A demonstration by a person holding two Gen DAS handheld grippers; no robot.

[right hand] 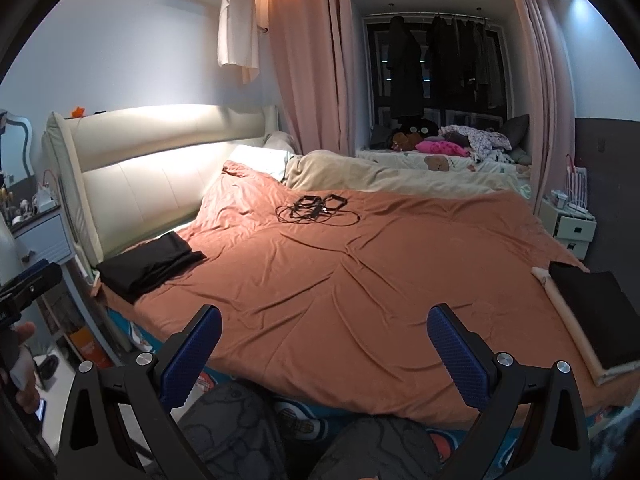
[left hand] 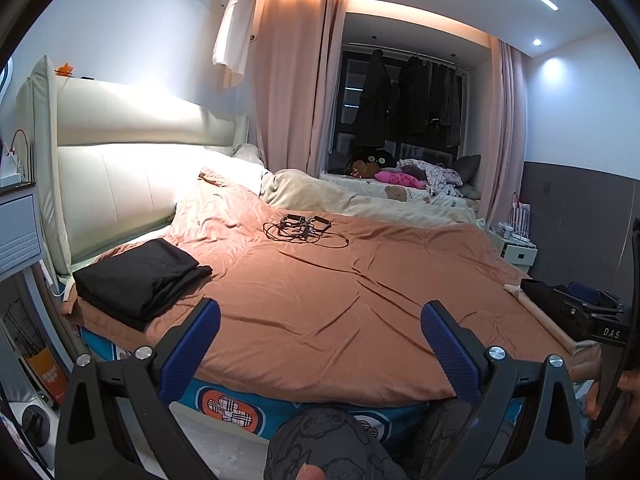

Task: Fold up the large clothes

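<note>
Your left gripper (left hand: 320, 332) and right gripper (right hand: 324, 336) hang over the near edge of the bed (right hand: 360, 280), jaws wide, holding nothing. Folded black clothes (left hand: 140, 276) lie at the bed's left corner; another black stack (right hand: 592, 312) at its right. Farther back, cables (left hand: 300, 230) lie tangled.

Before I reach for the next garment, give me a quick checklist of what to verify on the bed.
1. Left gripper open and holding nothing: ok.
2. Right gripper open and holding nothing: ok.
3. Folded black garment lying flat at the bed's left corner: ok.
4. Tangled black cables on the orange duvet, away from both grippers: ok.
5. Dark folded cloth at the right edge, stable: cannot tell.
</note>
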